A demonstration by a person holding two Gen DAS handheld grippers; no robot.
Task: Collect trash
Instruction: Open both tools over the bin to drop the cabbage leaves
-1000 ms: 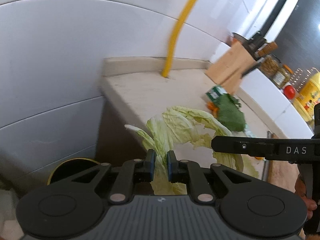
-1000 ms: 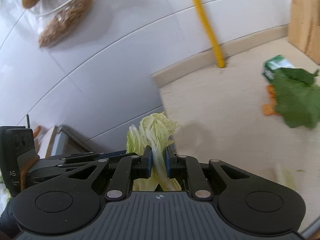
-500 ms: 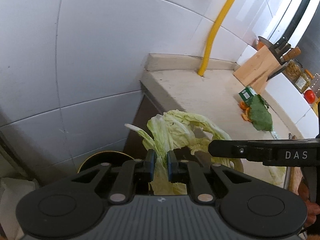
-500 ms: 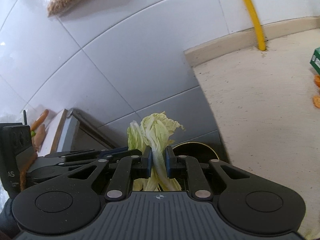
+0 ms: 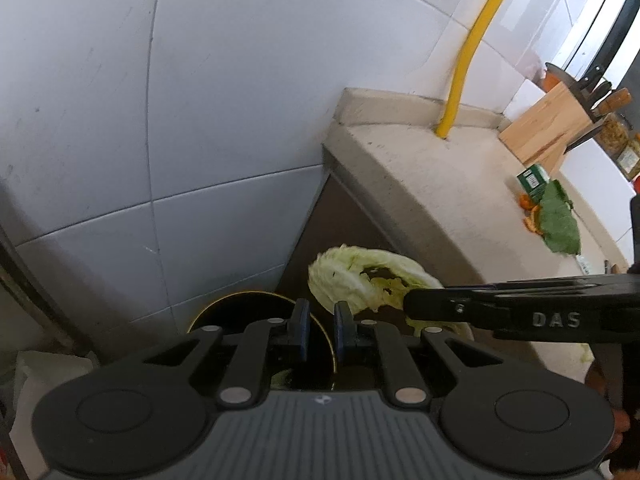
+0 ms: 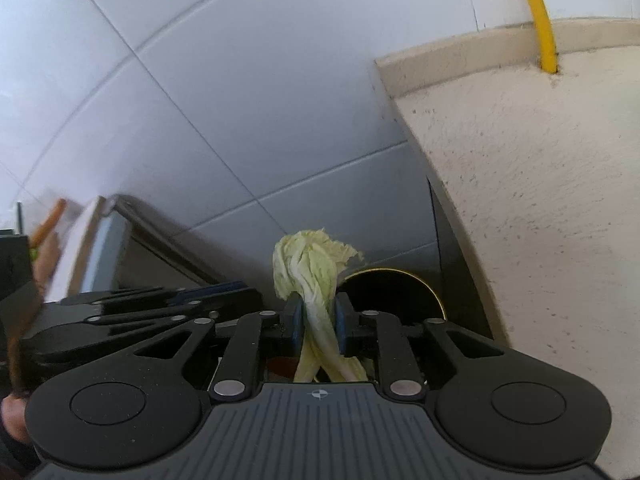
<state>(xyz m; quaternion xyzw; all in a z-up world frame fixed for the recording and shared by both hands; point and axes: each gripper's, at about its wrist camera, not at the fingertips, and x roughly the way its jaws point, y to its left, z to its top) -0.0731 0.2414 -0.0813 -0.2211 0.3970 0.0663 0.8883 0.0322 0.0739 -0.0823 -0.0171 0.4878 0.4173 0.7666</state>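
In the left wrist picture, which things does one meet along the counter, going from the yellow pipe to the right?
yellow pipe → wooden knife block → small green carton → orange peels → dark green leaf

A home kitchen: tiled wall, stone counter, wooden knife block.

White tiled wall meets a beige stone counter.

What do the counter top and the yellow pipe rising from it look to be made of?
Counter top: likely stone or cast composite, matte cream with fine dark specks and pitting. Yellow pipe: smooth, slightly glossy coating, bent in a curve; plastic or painted metal, cannot tell which.
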